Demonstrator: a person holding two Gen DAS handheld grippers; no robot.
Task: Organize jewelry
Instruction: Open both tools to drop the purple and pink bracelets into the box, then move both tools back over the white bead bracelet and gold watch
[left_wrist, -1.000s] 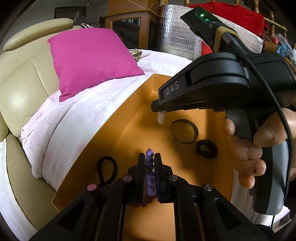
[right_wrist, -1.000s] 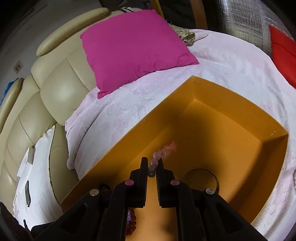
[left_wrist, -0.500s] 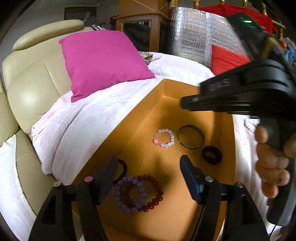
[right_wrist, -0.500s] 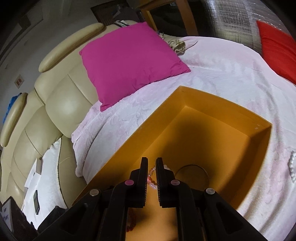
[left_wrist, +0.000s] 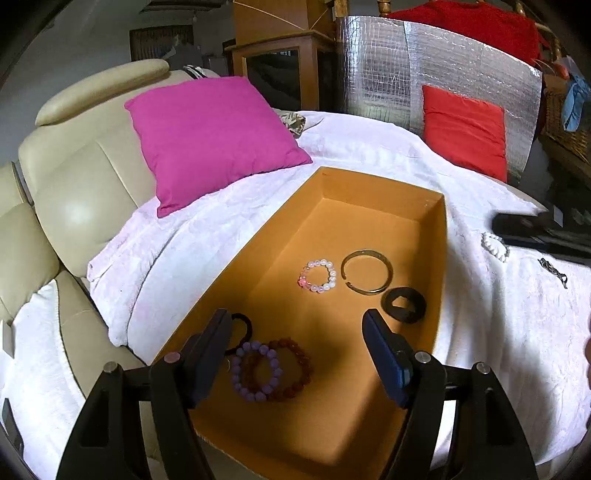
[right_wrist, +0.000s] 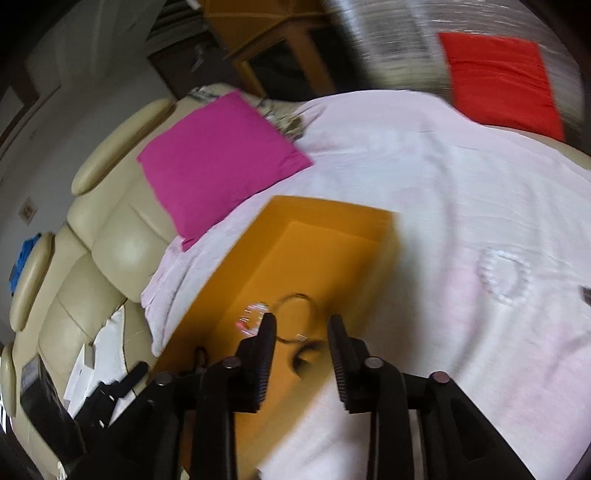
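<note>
— Orange card: what lies in the shallow box (left_wrist: 369, 184) right now?

— Six pieces, all on its floor. Nearest my left gripper (left_wrist: 297, 325) a purple bead bracelet (left_wrist: 255, 373) overlaps a dark red bead bracelet (left_wrist: 291, 369), and a black hair tie (left_wrist: 242, 328) sits just beside them against the left wall, partly behind my left finger. Farther in, a pink-and-white bead bracelet (left_wrist: 318, 276) lies just beside an open brass bangle (left_wrist: 366, 271), and a black ring-shaped band (left_wrist: 403, 305) touches or nearly touches the bangle on the near right.

— And your jaws?

— Both pairs stand wide apart and hold nothing. The left ones frame the box floor from the near end. My right gripper (right_wrist: 301, 328) hangs over the box's right wall; that view is smeared by motion.

— Room to move?

— The far half of the box floor is bare card, and so is the near right corner. Its walls are low, with sharp straight rims. Outside the right wall, on the white bedspread (left_wrist: 498, 332), a white bead bracelet (left_wrist: 495, 244) and a small metal chain (left_wrist: 553, 266) lie near the tip of my right tool.

— Around that?

— A magenta cushion (left_wrist: 210, 136) leans on the cream leather headboard (left_wrist: 74, 184); a red cushion (left_wrist: 463, 131) rests against a silver foil panel (left_wrist: 406, 66).

— Any writing?

— None I can read.
</note>
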